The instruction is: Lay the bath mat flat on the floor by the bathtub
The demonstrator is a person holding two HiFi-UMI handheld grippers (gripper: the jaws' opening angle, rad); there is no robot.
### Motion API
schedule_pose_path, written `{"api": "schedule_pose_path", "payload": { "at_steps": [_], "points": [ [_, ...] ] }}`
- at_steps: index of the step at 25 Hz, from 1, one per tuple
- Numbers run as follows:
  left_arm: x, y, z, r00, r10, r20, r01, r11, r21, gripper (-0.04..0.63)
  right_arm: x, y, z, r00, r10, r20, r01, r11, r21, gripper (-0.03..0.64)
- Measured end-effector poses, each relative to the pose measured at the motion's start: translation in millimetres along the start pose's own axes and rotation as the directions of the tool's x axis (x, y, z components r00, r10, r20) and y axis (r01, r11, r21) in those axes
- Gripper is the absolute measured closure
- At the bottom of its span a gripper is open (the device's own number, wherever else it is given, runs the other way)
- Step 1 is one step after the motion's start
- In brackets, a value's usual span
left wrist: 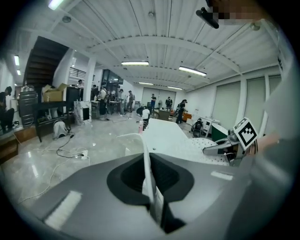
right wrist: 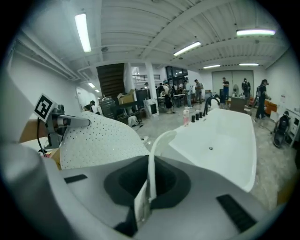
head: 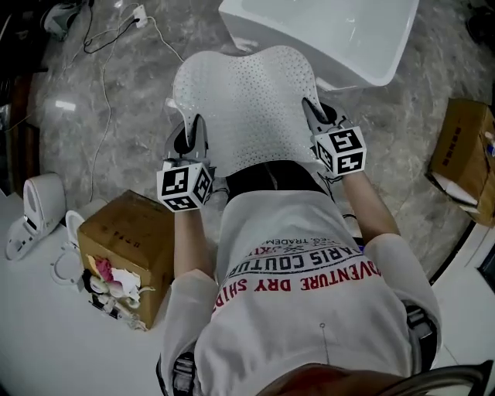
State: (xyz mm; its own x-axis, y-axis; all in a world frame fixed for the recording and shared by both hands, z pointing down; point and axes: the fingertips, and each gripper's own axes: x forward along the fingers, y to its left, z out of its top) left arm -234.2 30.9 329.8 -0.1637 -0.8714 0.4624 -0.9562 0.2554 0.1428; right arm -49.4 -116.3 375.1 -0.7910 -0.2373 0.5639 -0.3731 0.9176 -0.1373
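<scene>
I hold a white perforated bath mat (head: 244, 104) spread in the air between both grippers, over the marble floor in front of the white bathtub (head: 325, 35). My left gripper (head: 195, 135) is shut on the mat's left edge, and my right gripper (head: 313, 114) is shut on its right edge. In the left gripper view the thin mat edge (left wrist: 150, 180) is pinched between the jaws, and the right gripper (left wrist: 229, 147) shows across the mat (left wrist: 192, 147). The right gripper view shows the mat edge (right wrist: 151, 180) clamped, the mat's sheet (right wrist: 101, 140), the left gripper (right wrist: 63, 122) and the tub (right wrist: 225, 140).
A cardboard box (head: 128, 251) with oddments stands at my lower left, and another box (head: 464, 158) at the right. A white appliance (head: 35, 209) sits at the left. Cables (head: 104, 85) and a power strip (head: 139, 14) lie on the floor. People stand far off (left wrist: 152, 101).
</scene>
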Motion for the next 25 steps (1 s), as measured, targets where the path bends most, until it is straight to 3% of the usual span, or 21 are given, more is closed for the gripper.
{"api": "schedule_pose_path", "payload": {
  "at_steps": [3, 8, 13, 18, 25],
  "points": [
    [36.1, 2.8, -4.8, 0.994, -0.098, -0.047, 0.099, 0.995, 0.022, 0.577, 1.9, -13.7, -12.6, 0.995, -0.096, -0.019, 0.097, 0.993, 0.068, 0.604],
    [85.9, 12.7, -13.9, 0.97, -0.216, -0.109, 0.221, 0.975, 0.038, 0.577, 6.4, -35.2, -33.0, 0.969, -0.239, -0.055, 0.245, 0.953, 0.178, 0.604],
    [123.0, 22.2, -43.1, 0.921, -0.333, -0.201, 0.353, 0.933, 0.076, 0.577, 11.2, -35.2, -70.8, 0.922, -0.374, -0.098, 0.387, 0.881, 0.272, 0.604],
    [155.4, 33.0, -83.7, 0.902, -0.353, -0.249, 0.383, 0.92, 0.083, 0.577, 30.8, -33.2, -115.1, 0.902, -0.411, -0.133, 0.431, 0.847, 0.311, 0.604],
    [206.8, 46.6, -160.9, 0.897, -0.341, -0.282, 0.363, 0.931, 0.03, 0.577, 73.9, -51.6, -189.4, 0.896, -0.416, -0.158, 0.445, 0.837, 0.318, 0.604]
  ]
}}
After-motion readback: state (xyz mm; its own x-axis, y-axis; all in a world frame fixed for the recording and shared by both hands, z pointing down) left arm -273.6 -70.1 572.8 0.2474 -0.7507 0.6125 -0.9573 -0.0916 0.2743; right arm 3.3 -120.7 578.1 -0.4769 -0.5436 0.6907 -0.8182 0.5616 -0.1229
